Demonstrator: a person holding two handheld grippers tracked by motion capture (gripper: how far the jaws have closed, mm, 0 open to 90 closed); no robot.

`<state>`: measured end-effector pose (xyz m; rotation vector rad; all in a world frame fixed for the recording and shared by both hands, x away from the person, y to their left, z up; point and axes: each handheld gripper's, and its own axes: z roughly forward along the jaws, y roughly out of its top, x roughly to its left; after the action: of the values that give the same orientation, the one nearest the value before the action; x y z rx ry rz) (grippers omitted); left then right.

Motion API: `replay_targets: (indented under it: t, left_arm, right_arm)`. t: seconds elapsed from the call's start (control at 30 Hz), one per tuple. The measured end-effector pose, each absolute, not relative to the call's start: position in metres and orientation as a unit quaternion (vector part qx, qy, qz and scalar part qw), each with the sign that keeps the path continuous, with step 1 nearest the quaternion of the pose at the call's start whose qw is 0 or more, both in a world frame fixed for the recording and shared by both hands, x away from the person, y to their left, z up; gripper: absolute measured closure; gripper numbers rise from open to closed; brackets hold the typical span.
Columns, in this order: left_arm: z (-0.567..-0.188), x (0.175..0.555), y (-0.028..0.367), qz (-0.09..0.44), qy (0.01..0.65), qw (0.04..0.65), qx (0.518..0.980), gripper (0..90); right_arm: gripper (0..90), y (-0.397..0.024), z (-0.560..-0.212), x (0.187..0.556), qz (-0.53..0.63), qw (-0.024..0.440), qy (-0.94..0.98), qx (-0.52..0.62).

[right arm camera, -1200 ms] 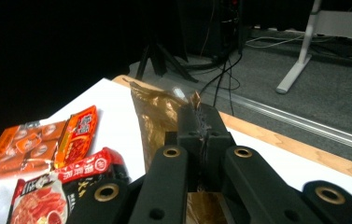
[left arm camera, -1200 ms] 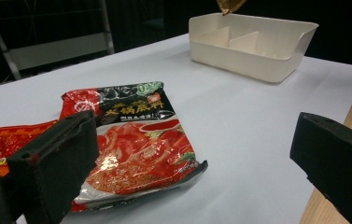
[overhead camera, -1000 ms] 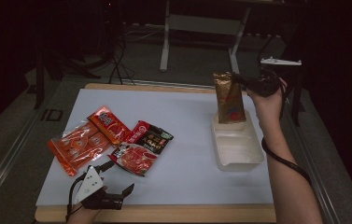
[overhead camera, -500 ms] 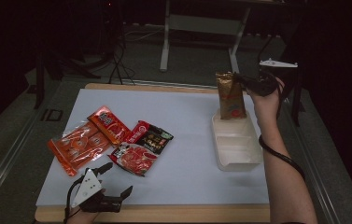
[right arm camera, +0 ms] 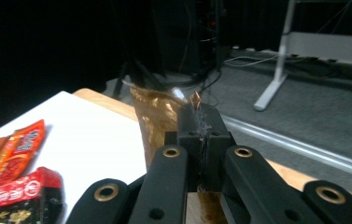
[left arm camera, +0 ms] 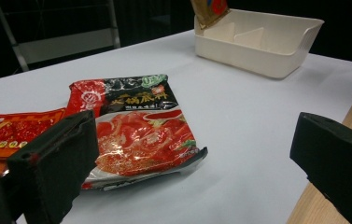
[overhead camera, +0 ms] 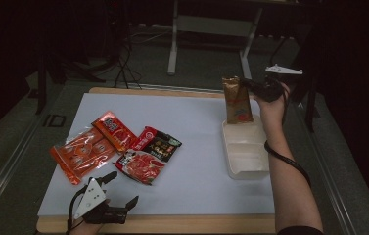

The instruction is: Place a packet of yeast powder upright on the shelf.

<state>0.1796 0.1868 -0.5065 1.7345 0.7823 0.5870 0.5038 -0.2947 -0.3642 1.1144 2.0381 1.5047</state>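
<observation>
With jaws clamped on the gold packet (overhead camera: 236,100), the right gripper (overhead camera: 250,87) should lower it upright into the tray (overhead camera: 248,159) below; the left gripper (overhead camera: 123,193) gapes empty.

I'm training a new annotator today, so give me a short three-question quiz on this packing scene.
1. True or false: the right gripper is shut on the brown packet.
2. Over which thing does the brown packet hang upright? A) the white tray B) the orange packets C) the bare table edge
3. How do the jaws of the left gripper stand, and is anything between them?

Key:
1. True; its jaws pinch the packet's top edge.
2. A, at the tray's far compartment.
3. Wide open, with nothing held; the gripper rests near the table's front edge, facing the red and black packet.
</observation>
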Motion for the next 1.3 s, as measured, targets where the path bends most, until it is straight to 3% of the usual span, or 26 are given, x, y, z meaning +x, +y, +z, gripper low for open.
replay_targets:
  t: [0.7, 1.0, 1.17, 1.3]
  left_arm:
    - [-0.505, 0.18, 0.185, 0.248, 0.325, 0.544, 0.733, 1.8]
    - [-0.505, 0.18, 0.184, 0.249, 0.322, 0.543, 0.735, 1.8]
    - [-0.505, 0.181, 0.183, 0.248, 0.322, 0.543, 0.735, 1.8]
    - [-0.505, 0.181, 0.183, 0.247, 0.321, 0.542, 0.736, 1.8]
  right_arm:
    - [88.0, -0.313, -0.399, 0.491, 0.503, 0.139, 0.721, 0.456]
    - [87.3, -0.329, -0.407, 0.484, 0.494, 0.146, 0.711, 0.478]
    - [74.8, -0.334, -0.401, 0.479, 0.484, 0.147, 0.712, 0.487]
    - [70.3, -0.336, -0.394, 0.472, 0.48, 0.158, 0.709, 0.491]
